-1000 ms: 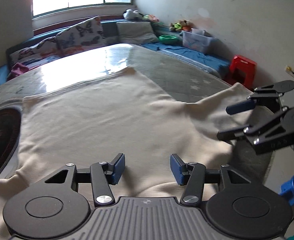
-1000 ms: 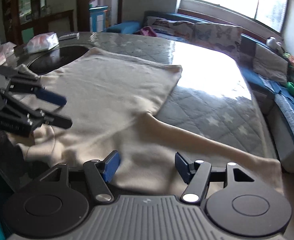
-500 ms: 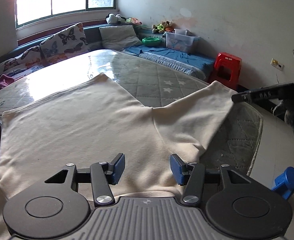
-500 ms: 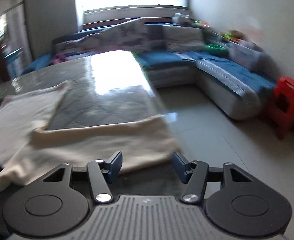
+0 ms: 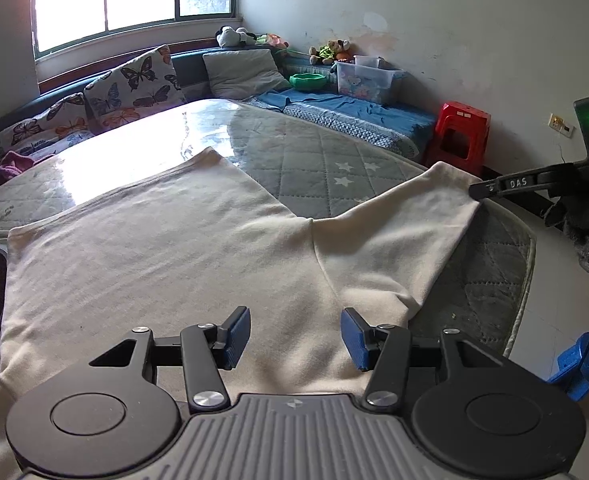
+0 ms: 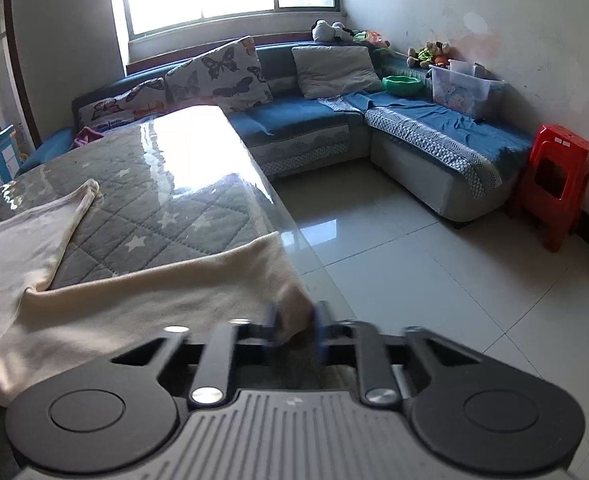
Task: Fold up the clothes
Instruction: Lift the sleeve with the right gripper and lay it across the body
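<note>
Two grippers: right gripper (image 6: 294, 326) pinches the cream sweatshirt's (image 5: 166, 256) sleeve cuff (image 6: 286, 300) lower centre, left gripper (image 5: 295, 334) spread wide, so lift gently inward.

Black claw (image 5: 295, 334), blue pads (image 5: 236, 334), silver screws.

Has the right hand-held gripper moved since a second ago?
Yes. The right hand-held gripper swung rightward, away from the shirt body toward the sleeve cuff at the table edge.
</note>
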{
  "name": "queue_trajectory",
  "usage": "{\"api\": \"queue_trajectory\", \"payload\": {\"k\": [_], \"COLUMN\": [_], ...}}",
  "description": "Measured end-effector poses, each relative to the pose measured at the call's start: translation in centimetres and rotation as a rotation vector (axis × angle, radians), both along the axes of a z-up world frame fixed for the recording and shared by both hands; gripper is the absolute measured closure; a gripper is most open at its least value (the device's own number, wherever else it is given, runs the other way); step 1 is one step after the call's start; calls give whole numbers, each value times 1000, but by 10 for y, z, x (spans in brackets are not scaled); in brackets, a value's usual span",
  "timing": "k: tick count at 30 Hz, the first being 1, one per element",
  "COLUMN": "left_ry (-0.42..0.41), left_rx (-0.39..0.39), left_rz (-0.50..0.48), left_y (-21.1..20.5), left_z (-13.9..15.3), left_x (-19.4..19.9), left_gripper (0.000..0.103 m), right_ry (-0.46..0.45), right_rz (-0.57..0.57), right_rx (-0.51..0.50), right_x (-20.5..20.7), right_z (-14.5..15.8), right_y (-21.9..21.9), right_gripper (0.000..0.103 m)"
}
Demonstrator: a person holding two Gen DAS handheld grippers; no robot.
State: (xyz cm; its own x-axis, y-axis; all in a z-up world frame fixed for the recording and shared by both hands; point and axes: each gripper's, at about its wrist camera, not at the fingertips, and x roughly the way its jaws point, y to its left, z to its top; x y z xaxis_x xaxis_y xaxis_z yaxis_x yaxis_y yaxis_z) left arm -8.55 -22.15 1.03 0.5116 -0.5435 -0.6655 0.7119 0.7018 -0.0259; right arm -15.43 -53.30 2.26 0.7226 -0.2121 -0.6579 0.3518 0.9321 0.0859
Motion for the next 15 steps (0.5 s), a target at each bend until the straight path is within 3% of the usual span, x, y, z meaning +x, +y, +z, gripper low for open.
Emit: {"api": "queue_trajectory", "payload": {"k": [7,15], "left_ry": [-2,-1], "left_rx": [5,6], "left_rz": [-2,-10], "left_y": [-2,-5], "left_z": [1,-2], "left_x": [1,0], "left_gripper": [49,48], "right_ry": [-105,-103], "right_rz": [3,5], "right_rx": [-15,-11], "right_x": [-5,-1], "right_z": [25,27], "right_y": [-2,-1], "right_gripper": [98,98]}}
